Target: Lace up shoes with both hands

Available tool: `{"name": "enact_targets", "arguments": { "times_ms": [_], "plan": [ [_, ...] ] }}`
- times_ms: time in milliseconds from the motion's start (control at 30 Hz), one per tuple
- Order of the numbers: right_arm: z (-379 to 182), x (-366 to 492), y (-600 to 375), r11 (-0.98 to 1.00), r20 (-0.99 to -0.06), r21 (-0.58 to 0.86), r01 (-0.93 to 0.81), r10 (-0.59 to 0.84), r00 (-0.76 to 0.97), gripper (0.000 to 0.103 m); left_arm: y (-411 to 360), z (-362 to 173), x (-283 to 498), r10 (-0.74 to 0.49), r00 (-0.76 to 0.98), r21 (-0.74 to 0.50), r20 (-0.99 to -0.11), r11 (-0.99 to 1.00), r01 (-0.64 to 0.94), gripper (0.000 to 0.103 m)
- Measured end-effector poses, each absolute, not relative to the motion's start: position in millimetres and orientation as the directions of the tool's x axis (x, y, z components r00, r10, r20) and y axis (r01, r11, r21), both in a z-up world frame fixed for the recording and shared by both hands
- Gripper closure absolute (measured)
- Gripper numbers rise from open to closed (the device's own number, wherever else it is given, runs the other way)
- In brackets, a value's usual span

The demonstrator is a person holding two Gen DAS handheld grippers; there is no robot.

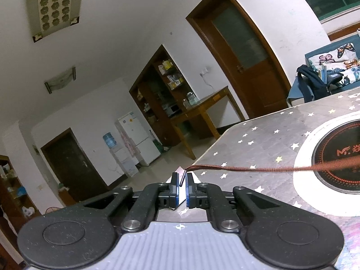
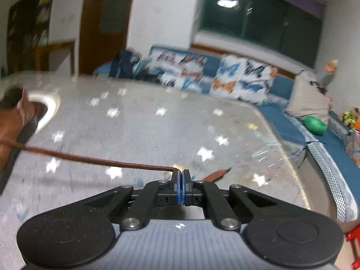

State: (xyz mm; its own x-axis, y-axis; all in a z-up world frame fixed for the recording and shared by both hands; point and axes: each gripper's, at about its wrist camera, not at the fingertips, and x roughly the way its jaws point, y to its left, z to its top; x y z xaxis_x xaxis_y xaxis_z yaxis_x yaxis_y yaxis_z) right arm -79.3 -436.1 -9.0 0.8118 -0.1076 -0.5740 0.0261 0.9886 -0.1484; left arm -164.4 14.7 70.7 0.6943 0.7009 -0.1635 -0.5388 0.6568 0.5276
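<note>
A brown braided shoelace (image 1: pixel 258 169) runs taut from the right edge of the left wrist view to my left gripper (image 1: pixel 182 176), which is shut on its dark tip near the table's left edge. In the blurred right wrist view the brown shoe (image 2: pixel 13 121) sits at the far left on the table. The shoelace (image 2: pixel 94 158) stretches from the shoe to my right gripper (image 2: pixel 181 172), which is shut on it. A short free end of the lace (image 2: pixel 217 175) sticks out to the right of the jaws.
The table (image 1: pixel 258 139) has a grey cover with white stars and a round black induction plate (image 1: pixel 337 155) set in a white ring. A blue sofa (image 2: pixel 281 90) with butterfly cushions stands behind it. A wooden side table (image 1: pixel 202 112) and a door stand beyond the table's edge.
</note>
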Motion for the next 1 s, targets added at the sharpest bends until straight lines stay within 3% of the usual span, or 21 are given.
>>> {"name": "enact_targets", "arguments": {
  "times_ms": [100, 167, 200, 367, 533, 700, 1000],
  "plan": [
    [-7.6, -82.7, -436.8, 0.991, -0.589, -0.137, 0.006, -0.086, 0.804, 0.087, 15.5, 72.4, -167.4, 0.693, 0.704, 0.523, -0.157, 0.663, -0.536, 0.096],
    [-1.3, -90.1, -436.7, 0.991, -0.586, -0.132, -0.006, -0.073, 0.807, 0.062, 17.2, 73.8, -169.0, 0.688, 0.709, 0.517, -0.155, 0.668, -0.535, 0.096],
    [2.3, -93.5, -435.3, 0.991, -0.588, -0.133, -0.022, -0.061, 0.806, 0.059, 17.3, 73.8, -169.5, 0.684, 0.712, 0.513, -0.156, 0.673, -0.534, 0.096],
    [25.6, -118.4, -416.0, 0.982, -0.576, -0.130, -0.134, 0.036, 0.816, 0.058, 14.9, 73.6, -175.0, 0.663, 0.732, 0.491, -0.159, 0.696, -0.524, 0.096],
    [61.8, -127.0, -371.3, 0.940, -0.513, -0.037, -0.339, 0.273, 0.814, 0.051, 11.5, 77.3, -186.9, 0.633, 0.761, 0.474, -0.140, 0.718, -0.510, 0.096],
    [81.2, -114.2, -296.2, 0.825, -0.461, -0.002, -0.566, 0.501, 0.732, 0.051, 11.4, 84.6, -208.0, 0.601, 0.792, 0.456, -0.109, 0.738, -0.498, 0.096],
    [67.5, -86.8, -166.8, 0.613, -0.555, -0.077, -0.786, 0.629, 0.545, 0.051, 2.2, 103.0, -251.8, 0.459, 0.887, 0.417, -0.045, 0.816, -0.401, 0.096]
  ]
}}
